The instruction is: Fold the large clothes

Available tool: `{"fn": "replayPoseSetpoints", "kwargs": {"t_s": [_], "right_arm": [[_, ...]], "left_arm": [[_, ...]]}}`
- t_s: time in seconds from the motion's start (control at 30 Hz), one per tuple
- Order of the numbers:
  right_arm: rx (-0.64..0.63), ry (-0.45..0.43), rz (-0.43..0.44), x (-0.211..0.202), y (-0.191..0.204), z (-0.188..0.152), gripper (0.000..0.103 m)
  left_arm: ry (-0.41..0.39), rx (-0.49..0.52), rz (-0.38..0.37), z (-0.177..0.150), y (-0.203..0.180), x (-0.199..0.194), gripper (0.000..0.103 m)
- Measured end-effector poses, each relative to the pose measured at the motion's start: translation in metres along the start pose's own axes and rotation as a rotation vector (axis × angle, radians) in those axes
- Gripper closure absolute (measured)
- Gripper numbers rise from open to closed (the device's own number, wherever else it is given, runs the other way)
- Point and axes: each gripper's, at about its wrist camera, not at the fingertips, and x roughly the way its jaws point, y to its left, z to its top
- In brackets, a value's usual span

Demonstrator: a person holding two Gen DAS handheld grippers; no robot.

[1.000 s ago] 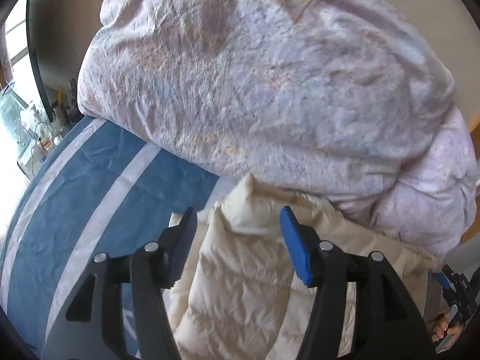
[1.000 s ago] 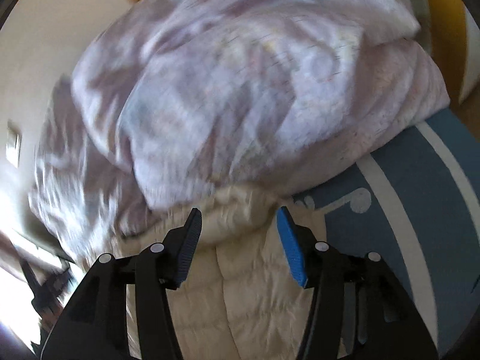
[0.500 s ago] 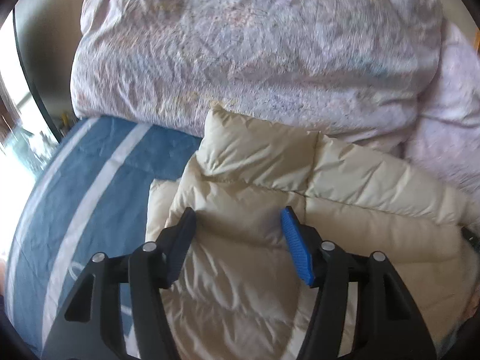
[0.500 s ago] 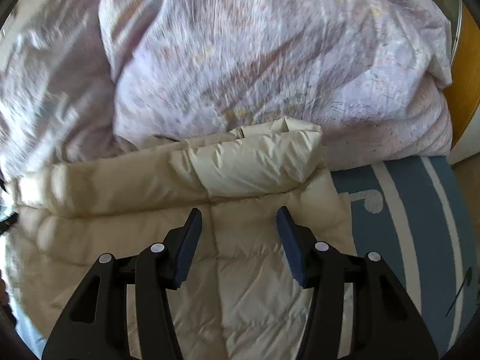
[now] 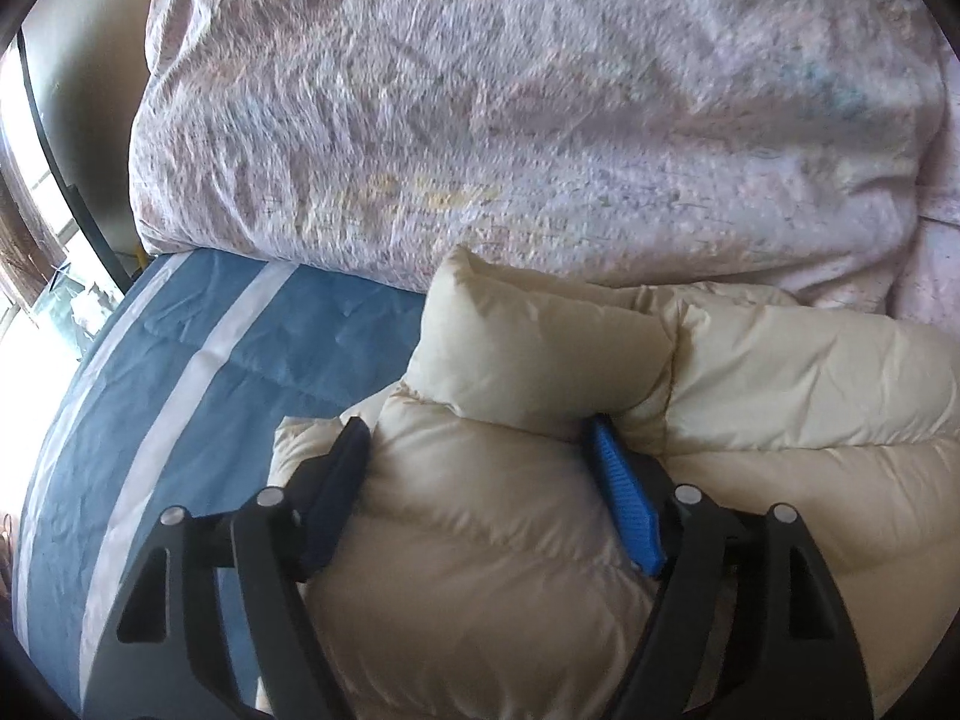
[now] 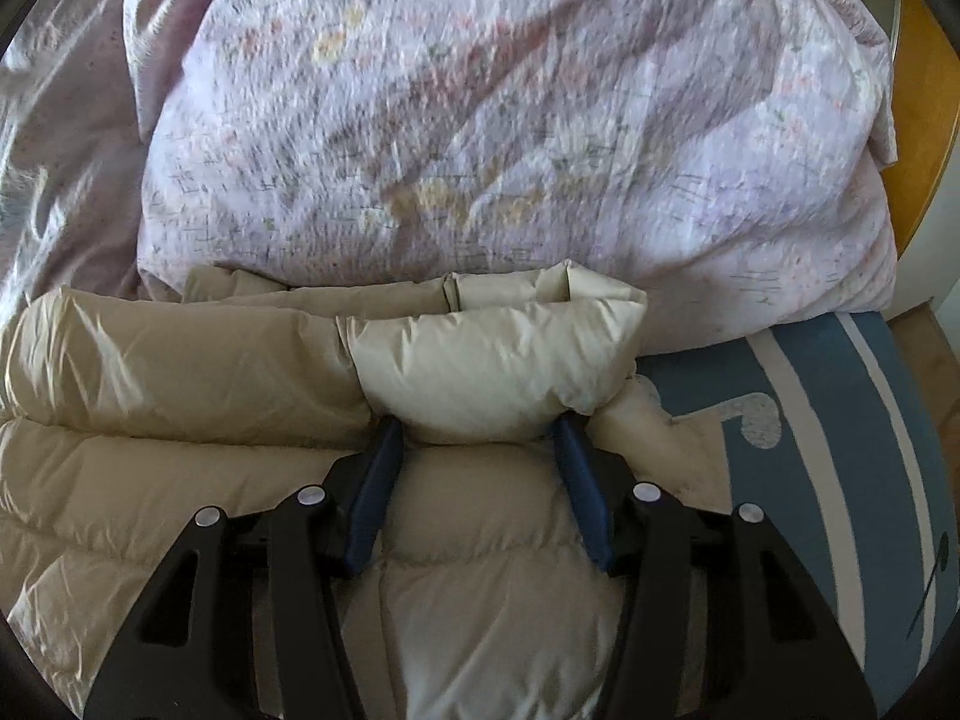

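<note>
Since the earlier frames both grippers have been coming down onto the cream quilted puffer jacket (image 5: 750, 396), which is lying on the blue white-striped bed cover (image 5: 198, 372) against the big lilac crumpled duvet (image 6: 510, 120). The left gripper (image 5: 480, 486) and the right gripper (image 6: 477, 480) are standing apart, each straddling padded fabric without pinching yet. A fold grasp is probably beginning.
</note>
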Motion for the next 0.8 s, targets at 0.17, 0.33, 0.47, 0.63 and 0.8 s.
{"fn": "replayPoseSetpoints", "kwargs": {"t_s": [0.17,0.33,0.47,0.63,0.8], "right_arm": [[-0.007,-0.016,-0.027,0.025,0.014,0.0,0.043],[-0.013,-0.006,-0.041,0.047,0.023,-0.005,0.04],[-0.011,0.003,-0.048,0.06,0.029,-0.002,0.037],[-0.006,0.008,-0.058,0.071,0.029,0.009,0.034],[0.003,0.008,-0.056,0.072,0.02,0.015,0.033]], "left_arm": [[0.0,-0.005,0.008,0.002,0.001,0.012,0.021],[0.007,-0.006,0.018,0.002,0.0,0.022,0.015],[0.026,-0.015,0.013,0.001,-0.003,0.023,0.011],[0.035,-0.027,0.008,0.001,-0.004,0.024,0.008],[0.039,-0.034,0.004,0.002,0.0,0.027,0.007]]}}
